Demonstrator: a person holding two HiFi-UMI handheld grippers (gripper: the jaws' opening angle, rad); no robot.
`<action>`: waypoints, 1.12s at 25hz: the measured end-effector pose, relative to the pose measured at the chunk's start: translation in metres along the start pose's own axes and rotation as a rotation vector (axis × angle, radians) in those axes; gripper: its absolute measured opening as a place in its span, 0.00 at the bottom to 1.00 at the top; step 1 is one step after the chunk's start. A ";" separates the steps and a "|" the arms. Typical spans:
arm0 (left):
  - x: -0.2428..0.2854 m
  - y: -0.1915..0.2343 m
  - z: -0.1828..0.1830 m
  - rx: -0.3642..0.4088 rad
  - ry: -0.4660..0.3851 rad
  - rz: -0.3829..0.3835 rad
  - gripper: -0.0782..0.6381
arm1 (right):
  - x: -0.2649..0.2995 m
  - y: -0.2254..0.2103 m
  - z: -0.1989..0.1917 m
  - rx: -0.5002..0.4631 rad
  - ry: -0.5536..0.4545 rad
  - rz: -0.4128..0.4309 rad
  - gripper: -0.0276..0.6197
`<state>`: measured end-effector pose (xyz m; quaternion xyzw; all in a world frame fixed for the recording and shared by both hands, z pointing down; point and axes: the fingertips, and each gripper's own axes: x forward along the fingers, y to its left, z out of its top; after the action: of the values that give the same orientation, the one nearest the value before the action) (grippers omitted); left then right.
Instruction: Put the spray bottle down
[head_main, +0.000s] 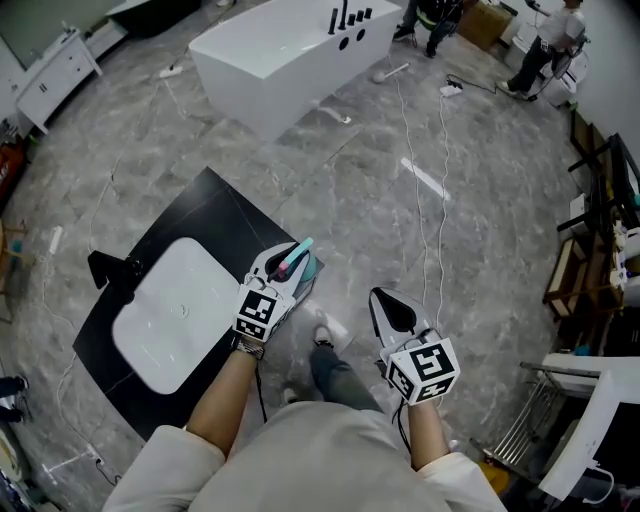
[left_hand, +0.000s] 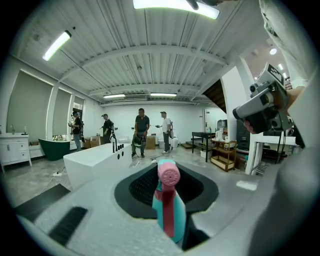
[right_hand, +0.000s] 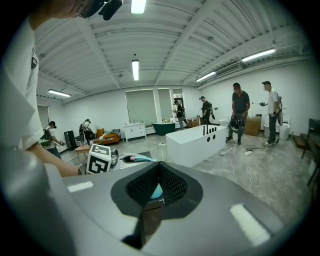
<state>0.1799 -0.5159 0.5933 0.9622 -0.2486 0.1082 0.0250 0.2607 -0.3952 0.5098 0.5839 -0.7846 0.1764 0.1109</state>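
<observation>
A teal spray bottle (head_main: 299, 262) with a pink trigger head is clamped in my left gripper (head_main: 288, 270), which is shut on it. It hangs over the right edge of the black counter (head_main: 215, 205), beside the white basin (head_main: 170, 310). In the left gripper view the spray bottle (left_hand: 170, 207) stands upright between the pads, pink nozzle towards the camera. My right gripper (head_main: 391, 312) hovers over the floor to the right, jaws together. A small teal patch (right_hand: 157, 190) shows where its pads meet; I cannot tell what it is. The right gripper view also catches the spray bottle (right_hand: 136, 159) at its left.
A black faucet (head_main: 104, 268) sits at the counter's left end. A white bathtub (head_main: 290, 50) stands farther ahead, with cables (head_main: 440, 200) trailing over the grey floor. Several people stand at the back. Shelving (head_main: 590, 250) lines the right side.
</observation>
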 end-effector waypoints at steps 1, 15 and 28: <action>0.001 -0.001 0.001 0.007 -0.003 -0.004 0.24 | 0.000 -0.001 0.000 0.000 0.002 -0.003 0.05; -0.003 0.003 -0.005 -0.021 0.012 0.017 0.31 | 0.004 -0.002 -0.001 0.002 0.016 0.004 0.05; -0.036 0.000 -0.001 -0.045 -0.003 0.042 0.37 | -0.002 0.009 0.001 -0.027 0.004 0.001 0.05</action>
<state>0.1486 -0.4988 0.5864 0.9562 -0.2710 0.1015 0.0439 0.2530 -0.3912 0.5069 0.5816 -0.7870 0.1671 0.1203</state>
